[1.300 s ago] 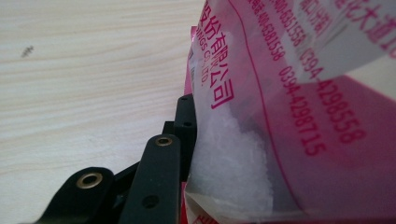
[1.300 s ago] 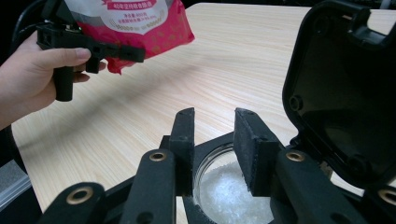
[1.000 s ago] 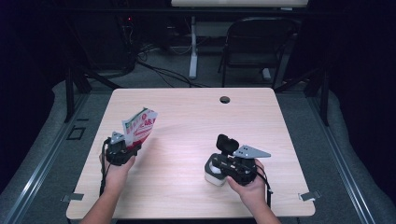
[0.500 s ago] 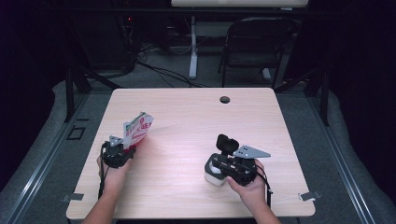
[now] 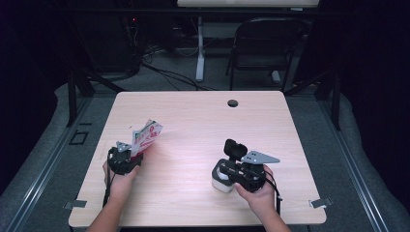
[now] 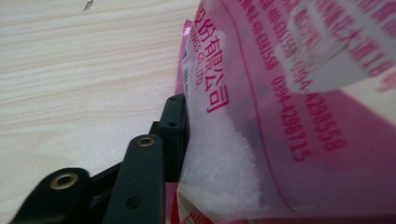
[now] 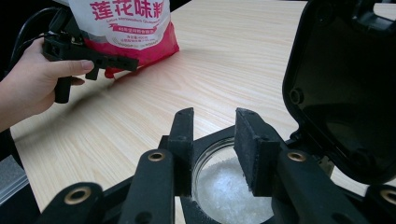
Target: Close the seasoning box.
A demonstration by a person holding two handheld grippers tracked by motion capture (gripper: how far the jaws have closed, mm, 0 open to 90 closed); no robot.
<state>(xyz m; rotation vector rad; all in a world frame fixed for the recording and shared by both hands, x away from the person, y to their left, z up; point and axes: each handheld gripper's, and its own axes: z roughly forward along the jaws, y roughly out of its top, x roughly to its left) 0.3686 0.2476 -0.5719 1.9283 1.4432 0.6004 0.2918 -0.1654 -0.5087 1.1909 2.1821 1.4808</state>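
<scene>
left gripper (image 5: pixel 126 155) has its fingers clamped on the bag (image 5: pixel 146 136), held tilted over the tabletop's (image 5: pixel 193 125) left side. right gripper (image 7: pixel 212 140) grips the jar (image 7: pixel 231 191) rim near right, probably steadying it, lid (image 7: pixel 343 84) flipped open.

One pink-and-white plastic bag of white crystals (image 5: pixel 146 137), one clear round jar with a black flip lid (image 5: pixel 223 177), two black handheld grippers, one wooden table (image 5: pixel 203 121).

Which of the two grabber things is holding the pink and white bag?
The left gripper: its black jaws pinch the pink and white plastic bag of white crystals. The right gripper sits at the open-lidded jar instead.
</scene>
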